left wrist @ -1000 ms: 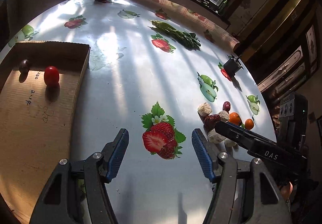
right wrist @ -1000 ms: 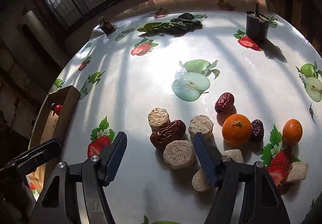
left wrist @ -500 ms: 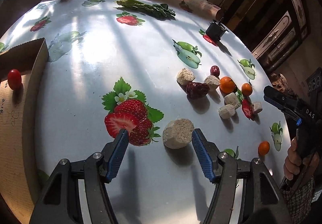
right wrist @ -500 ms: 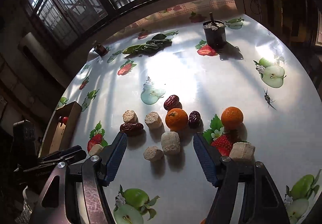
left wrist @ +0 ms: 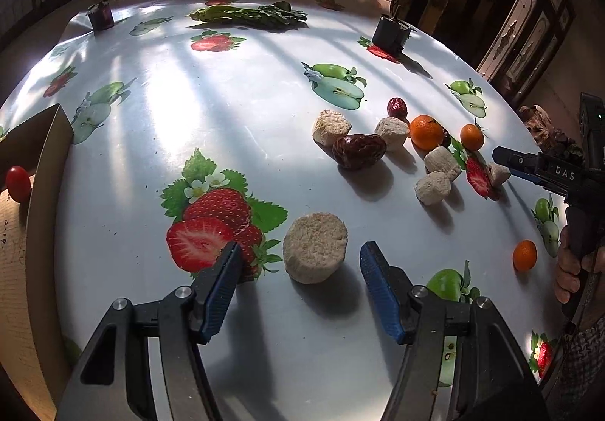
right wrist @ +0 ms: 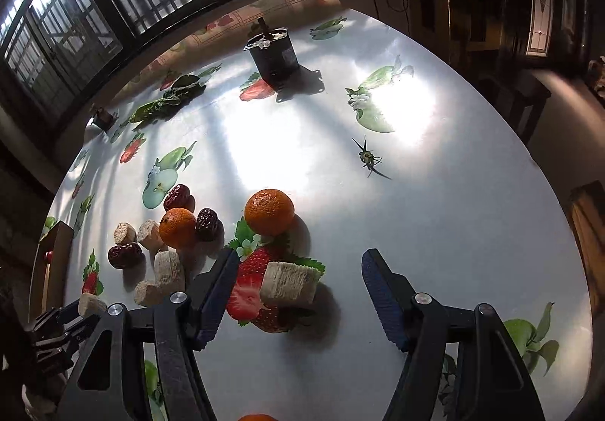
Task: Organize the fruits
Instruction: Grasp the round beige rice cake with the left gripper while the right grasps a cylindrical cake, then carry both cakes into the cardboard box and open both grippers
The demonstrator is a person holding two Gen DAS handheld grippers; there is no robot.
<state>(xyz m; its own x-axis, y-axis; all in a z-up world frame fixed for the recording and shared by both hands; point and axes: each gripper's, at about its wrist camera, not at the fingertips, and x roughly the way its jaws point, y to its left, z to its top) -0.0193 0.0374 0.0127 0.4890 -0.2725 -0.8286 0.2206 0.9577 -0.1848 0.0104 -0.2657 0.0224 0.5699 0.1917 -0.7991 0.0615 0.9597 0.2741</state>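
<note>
Near the table's right side lies a loose pile: two oranges (left wrist: pixel 427 131) (left wrist: pixel 472 136), dark red dates (left wrist: pixel 359 150), and several beige chunks. A small orange (left wrist: pixel 525 254) lies apart, nearer me. My left gripper (left wrist: pixel 301 249) is open, with a round beige chunk (left wrist: pixel 315 247) between its tips and untouched. My right gripper (right wrist: pixel 298 258) has its jaws closing around a beige block (right wrist: pixel 289 283) that lies on a strawberry print; the pads do not press it. An orange (right wrist: pixel 269 211) sits just beyond. A cherry tomato (left wrist: pixel 18 183) rests in the cardboard box (left wrist: pixel 45 171) at the left.
A dark can (right wrist: pixel 274 50) stands at the far side, with leafy greens (left wrist: pixel 245 14) and a small jar (left wrist: pixel 101 14) by the window edge. A small dried stem (right wrist: pixel 368 158) lies on the cloth. The table drops off at the right, where a person's hand (left wrist: pixel 567 269) holds the right gripper.
My left gripper moved right, from the strawberry print to the round beige chunk. My right gripper swept right across the pile and now straddles the beige block by the far orange.
</note>
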